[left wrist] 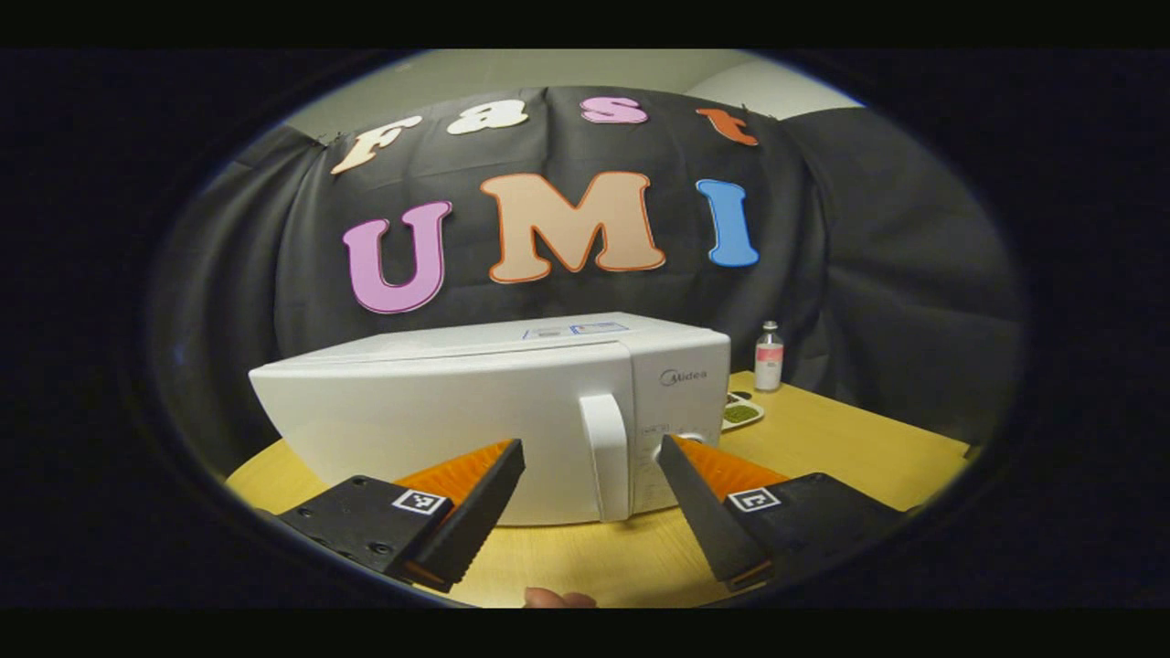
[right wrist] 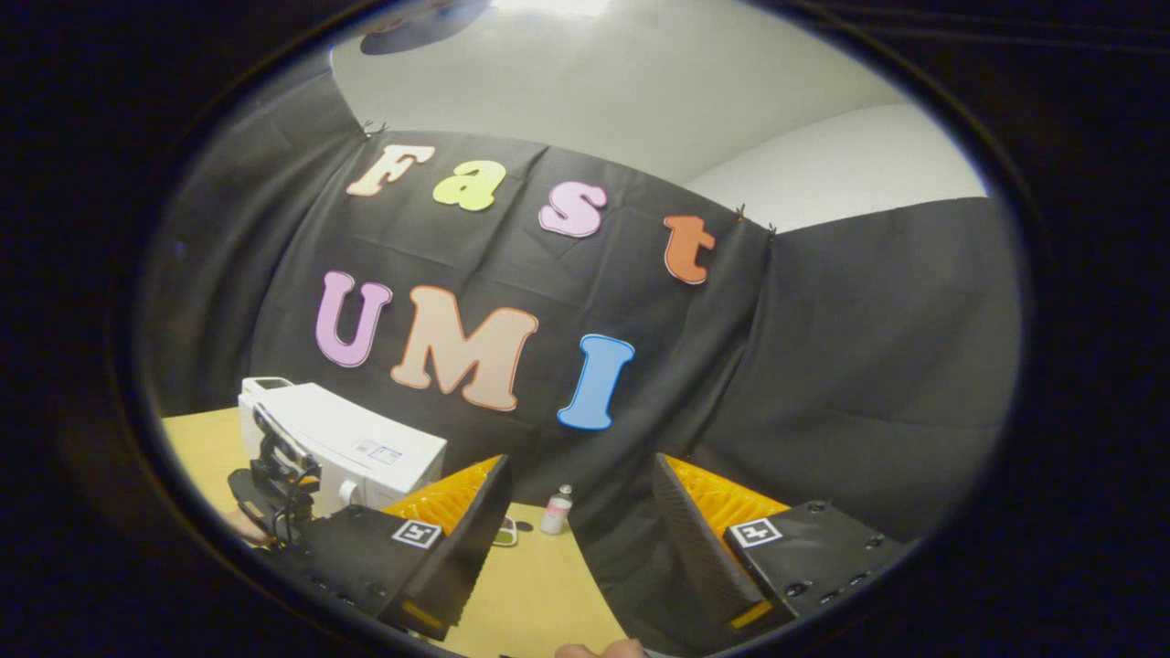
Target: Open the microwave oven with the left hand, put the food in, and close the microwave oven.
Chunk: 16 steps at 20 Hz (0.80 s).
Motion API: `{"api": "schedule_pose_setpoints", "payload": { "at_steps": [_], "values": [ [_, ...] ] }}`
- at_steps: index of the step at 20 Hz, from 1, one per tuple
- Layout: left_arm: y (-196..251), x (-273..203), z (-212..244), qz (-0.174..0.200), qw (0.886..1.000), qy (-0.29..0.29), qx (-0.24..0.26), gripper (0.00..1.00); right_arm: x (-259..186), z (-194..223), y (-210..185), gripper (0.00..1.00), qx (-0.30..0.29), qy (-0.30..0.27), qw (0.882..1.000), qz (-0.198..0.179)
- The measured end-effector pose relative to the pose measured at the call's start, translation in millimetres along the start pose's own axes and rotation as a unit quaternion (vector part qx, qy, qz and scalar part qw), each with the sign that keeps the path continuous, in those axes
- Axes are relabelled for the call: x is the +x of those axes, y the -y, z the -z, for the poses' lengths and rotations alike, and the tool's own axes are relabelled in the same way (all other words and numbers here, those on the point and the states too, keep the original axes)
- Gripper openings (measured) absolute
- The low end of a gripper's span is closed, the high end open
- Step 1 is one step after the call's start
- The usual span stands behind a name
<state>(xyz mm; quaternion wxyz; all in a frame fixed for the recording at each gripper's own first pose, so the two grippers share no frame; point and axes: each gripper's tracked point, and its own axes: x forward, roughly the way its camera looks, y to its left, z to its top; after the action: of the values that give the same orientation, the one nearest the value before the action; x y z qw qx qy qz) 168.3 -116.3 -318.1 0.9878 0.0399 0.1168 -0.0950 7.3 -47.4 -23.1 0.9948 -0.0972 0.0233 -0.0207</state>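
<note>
Left gripper view: the left gripper (left wrist: pixel 591 450) is seen low in front, its two fingers spread wide apart, nothing held between them. Between the fingertips and farther off, the white upright door handle (left wrist: pixel 606 457) of the white box-shaped microwave oven (left wrist: pixel 439 411) is framed; no contact with it is seen. The oven door is shut. The microwave is set on the round light wooden table (left wrist: pixel 850 439), near its left side, the control panel facing right of the handle. Behind the oven's right corner, a small flat white dish with green food (left wrist: pixel 742 413) is laid on the table, partly hidden by the oven. Just beyond it a small clear bottle with a pink label and white cap (left wrist: pixel 769 356) is stood upright near the black cloth wall. A fingertip of the person (left wrist: pixel 558 599) is glimpsed at the bottom edge.

Right gripper view: the right gripper (right wrist: pixel 581 498) is held higher and tilted, fingers likewise parted, empty. The microwave is seen at far left on the table, with the left gripper in front of it. The green-food dish (right wrist: pixel 505 532) is partly hidden behind the near finger, and the small bottle (right wrist: pixel 556 510) is seen between the fingers, well apart from them.
</note>
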Motion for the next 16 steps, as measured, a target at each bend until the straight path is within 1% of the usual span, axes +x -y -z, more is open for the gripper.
{"api": "schedule_pose_setpoints", "payload": {
  "at_steps": [5, 6, 7, 8, 9, 10, 11, 13, 14, 15, 16],
  "values": [
    [4.4, 17.0, 16.9, -0.003, 1.000, -0.014, -0.010, 0.96, -2.5, 12.5, -0.1, 0.97, -0.008, -0.015, 1.000, -0.004],
    [4.9, 20.1, 19.3, -0.004, 1.000, -0.017, -0.009, 0.95, -3.2, 14.2, 2.1, 0.97, -0.009, -0.017, 1.000, -0.002],
    [6.3, 21.4, 22.0, -0.002, 1.000, -0.022, -0.007, 0.82, -5.0, 14.4, 3.8, 0.97, -0.008, -0.016, 1.000, -0.002],
    [8.3, 23.4, 23.7, 0.002, 1.000, -0.024, -0.007, 0.75, -5.3, 13.7, 4.2, 0.97, -0.009, -0.016, 1.000, -0.001],
    [5.7, 24.4, 19.8, -0.005, 1.000, -0.016, -0.005, 0.63, -5.5, 15.5, 6.5, 0.97, -0.011, -0.016, 1.000, 0.001],
    [5.9, 23.8, 19.2, 0.001, 1.000, -0.014, -0.008, 0.46, -6.6, 16.4, 8.4, 0.97, -0.013, -0.017, 1.000, 0.002],
    [7.2, 25.8, 19.2, -0.001, 1.000, -0.013, -0.015, 0.30, -7.1, 17.2, 10.3, 0.97, -0.014, -0.017, 1.000, 0.005],
    [10.7, 27.2, 19.9, -0.004, 1.000, -0.008, -0.029, 0.17, -7.7, 18.1, 11.4, 0.97, -0.012, -0.017, 1.000, 0.007],
    [11.0, 26.0, 19.7, -0.004, 0.999, -0.011, -0.033, 0.16, -8.4, 18.4, 11.7, 0.97, -0.011, -0.018, 1.000, 0.007],
    [11.4, 24.7, 21.4, -0.002, 0.999, -0.017, -0.037, 0.10, -8.8, 18.6, 12.2, 0.97, -0.011, -0.017, 1.000, 0.008],
    [10.5, 23.6, 21.1, 0.001, 0.999, -0.017, -0.035, 0.09, -9.3, 18.0, 12.4, 0.97, -0.008, -0.017, 1.000, 0.008]
  ]
}}
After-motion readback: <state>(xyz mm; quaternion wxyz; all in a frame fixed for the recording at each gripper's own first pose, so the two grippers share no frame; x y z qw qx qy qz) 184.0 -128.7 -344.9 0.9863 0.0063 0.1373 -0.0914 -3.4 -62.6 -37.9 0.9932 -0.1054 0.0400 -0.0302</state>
